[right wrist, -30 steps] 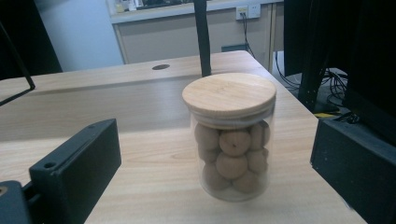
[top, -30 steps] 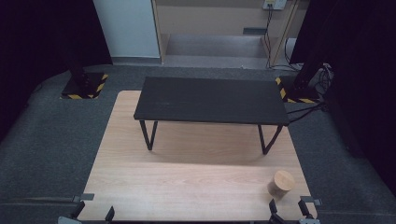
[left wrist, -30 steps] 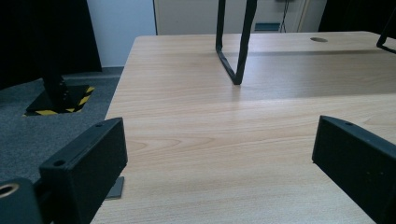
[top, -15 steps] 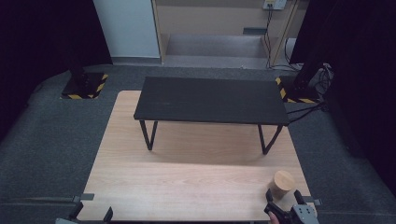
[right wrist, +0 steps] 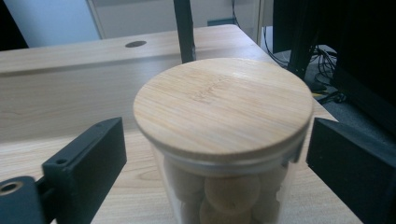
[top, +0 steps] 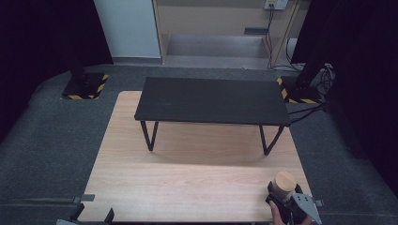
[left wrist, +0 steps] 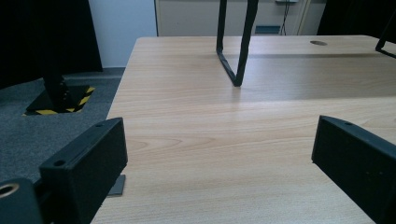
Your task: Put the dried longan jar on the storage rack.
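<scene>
1. High view: a light wooden table (top: 187,187) fills the middle; a small black bench (top: 211,101) stands on it toward 12 o'clock; a jar (top: 284,183) with a round wooden lid sits near the table's 5 o'clock corner; the right gripper (top: 283,202) comes up from the bottom edge and reaches the jar's near side, with a hand (top: 278,216) behind it; the left gripper (top: 94,216) peeks in at 7 o'clock, at the table's near edge, well apart from the jar.

2. Left gripper view: its two black jaws stand wide apart with bare table (left wrist: 224,154) between them, so it is open and holds nothing; a thin black bench leg (left wrist: 236,46) stands at 12 o'clock.

3. Right gripper view: the jar (right wrist: 224,140) stands upright between the two black jaws; its wooden lid (right wrist: 223,105) is on, and round wooden balls (right wrist: 231,189) show through the clear wall; the jaws have just been closing in on the jar (it sits right between them); a gap shows at 9 o'clock between the jaw and the glass; the 3 o'clock jaw is just beside the lid's rim; the jar is not squeezed yet, so this tool is open too.
</scene>
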The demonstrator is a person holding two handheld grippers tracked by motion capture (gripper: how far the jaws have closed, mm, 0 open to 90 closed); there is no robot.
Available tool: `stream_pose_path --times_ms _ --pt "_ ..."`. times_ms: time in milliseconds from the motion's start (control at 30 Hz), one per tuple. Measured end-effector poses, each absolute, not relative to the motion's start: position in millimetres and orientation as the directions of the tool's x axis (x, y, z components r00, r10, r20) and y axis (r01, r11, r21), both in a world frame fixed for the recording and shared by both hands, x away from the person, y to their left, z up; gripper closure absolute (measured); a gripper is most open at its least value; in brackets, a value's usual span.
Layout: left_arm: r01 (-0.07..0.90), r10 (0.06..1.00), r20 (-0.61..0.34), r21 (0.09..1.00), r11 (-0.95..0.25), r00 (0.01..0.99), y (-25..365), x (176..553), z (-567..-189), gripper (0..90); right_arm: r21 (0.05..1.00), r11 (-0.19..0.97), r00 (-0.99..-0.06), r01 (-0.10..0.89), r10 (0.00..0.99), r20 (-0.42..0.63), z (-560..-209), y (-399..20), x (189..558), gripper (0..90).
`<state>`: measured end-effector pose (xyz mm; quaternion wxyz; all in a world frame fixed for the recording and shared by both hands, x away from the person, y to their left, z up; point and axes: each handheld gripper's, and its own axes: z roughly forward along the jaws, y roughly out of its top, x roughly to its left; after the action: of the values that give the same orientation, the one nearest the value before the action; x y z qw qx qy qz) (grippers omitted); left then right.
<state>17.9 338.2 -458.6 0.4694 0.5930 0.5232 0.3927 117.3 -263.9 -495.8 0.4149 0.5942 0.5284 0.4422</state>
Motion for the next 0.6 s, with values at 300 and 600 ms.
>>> stream_pose_path --times_ms 300,600 --pt "0.254 0.99 -0.025 0.967 -0.011 0.14 339 18 -459 2.2 0.949 -0.068 0.067 0.307 0.996 0.05 -489 -260 123 24.9" --pt "0.254 0.988 -0.023 0.967 -0.017 0.152 341 19 -455 2.3 0.959 -0.075 0.002 0.272 0.997 0.077 -448 -258 108 25.3"
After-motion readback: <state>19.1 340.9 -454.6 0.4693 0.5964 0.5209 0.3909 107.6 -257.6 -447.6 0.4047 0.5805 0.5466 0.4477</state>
